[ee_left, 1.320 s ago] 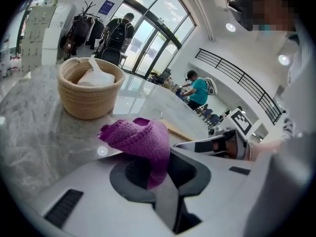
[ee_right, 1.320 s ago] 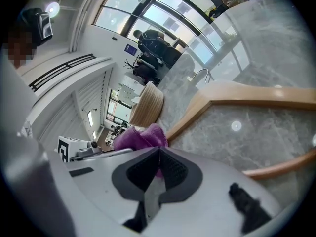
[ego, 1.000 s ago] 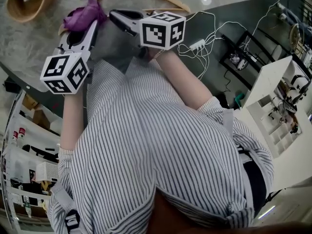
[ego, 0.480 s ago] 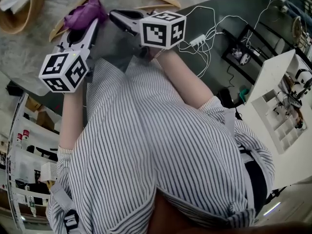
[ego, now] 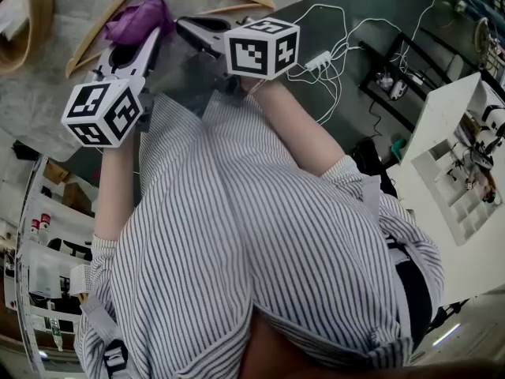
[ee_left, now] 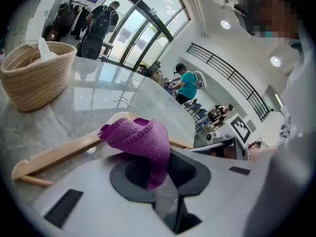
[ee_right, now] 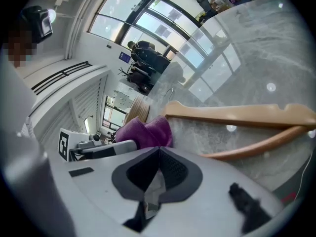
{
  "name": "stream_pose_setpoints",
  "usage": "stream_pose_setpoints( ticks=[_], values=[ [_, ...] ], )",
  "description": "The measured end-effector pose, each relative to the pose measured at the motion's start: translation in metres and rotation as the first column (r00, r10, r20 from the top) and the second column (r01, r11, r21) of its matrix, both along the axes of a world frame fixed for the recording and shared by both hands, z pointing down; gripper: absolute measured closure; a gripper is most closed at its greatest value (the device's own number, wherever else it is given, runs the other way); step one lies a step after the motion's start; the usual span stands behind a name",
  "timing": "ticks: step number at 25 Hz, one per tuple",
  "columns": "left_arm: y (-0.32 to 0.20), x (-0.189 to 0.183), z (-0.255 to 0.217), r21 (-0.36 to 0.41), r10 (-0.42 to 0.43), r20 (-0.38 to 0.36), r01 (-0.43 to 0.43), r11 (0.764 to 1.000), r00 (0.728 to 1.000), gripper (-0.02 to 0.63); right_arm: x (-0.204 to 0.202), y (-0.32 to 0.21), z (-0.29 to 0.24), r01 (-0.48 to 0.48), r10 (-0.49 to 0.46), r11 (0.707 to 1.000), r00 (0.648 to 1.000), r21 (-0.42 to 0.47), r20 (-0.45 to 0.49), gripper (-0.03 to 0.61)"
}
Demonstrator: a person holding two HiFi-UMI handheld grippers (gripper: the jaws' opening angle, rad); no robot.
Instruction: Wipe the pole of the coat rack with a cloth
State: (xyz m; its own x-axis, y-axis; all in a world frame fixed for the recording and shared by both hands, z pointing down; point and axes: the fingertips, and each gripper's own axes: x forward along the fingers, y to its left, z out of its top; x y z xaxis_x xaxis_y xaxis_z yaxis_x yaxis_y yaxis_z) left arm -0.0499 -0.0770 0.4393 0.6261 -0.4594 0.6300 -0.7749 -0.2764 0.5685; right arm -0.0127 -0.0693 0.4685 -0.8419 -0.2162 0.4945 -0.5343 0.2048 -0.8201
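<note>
Well, the purple cloth is bunched up and pinched between the jaws of the left gripper, which are closed on its lower fold while the rest of the fabric humps up above the pads. The head view shows the same thing: the cloth pokes out past the tip of the left gripper, held over the edge of the pale marble table. The right gripper sits just beside it with its jaws brought together and nothing between them; from its own view the cloth appears a little off to the left, clear of its pads. A wooden hanger lies flat on the table beneath and beyond the cloth, and it stretches across the right gripper view as well. Further out on the same table stands a woven basket with something white in it, well apart from both grippers. The pole of the coat rack cannot be picked out near the grippers in any view; some racks with bags show far off by the windows, too small to judge. So the task looks to be at its start: the cloth is in hand, which is the only step plainly done, and the cloth touches no pole here. What is left, by this reading, is to carry the cloth to the pole and do all the wiping.
</note>
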Motion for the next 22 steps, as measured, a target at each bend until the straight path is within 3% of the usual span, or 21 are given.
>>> stream_pose_setpoints(
  ticks=[22],
  values=[
    [-0.007, 0.078, -0.002, 0.010, 0.065, -0.026, -0.065, 0.998, 0.998, 0.531, 0.065, -0.010, -0.002, -0.050, 0.050, 0.998, 0.999, 0.031, -0.003, 0.561]
  ],
)
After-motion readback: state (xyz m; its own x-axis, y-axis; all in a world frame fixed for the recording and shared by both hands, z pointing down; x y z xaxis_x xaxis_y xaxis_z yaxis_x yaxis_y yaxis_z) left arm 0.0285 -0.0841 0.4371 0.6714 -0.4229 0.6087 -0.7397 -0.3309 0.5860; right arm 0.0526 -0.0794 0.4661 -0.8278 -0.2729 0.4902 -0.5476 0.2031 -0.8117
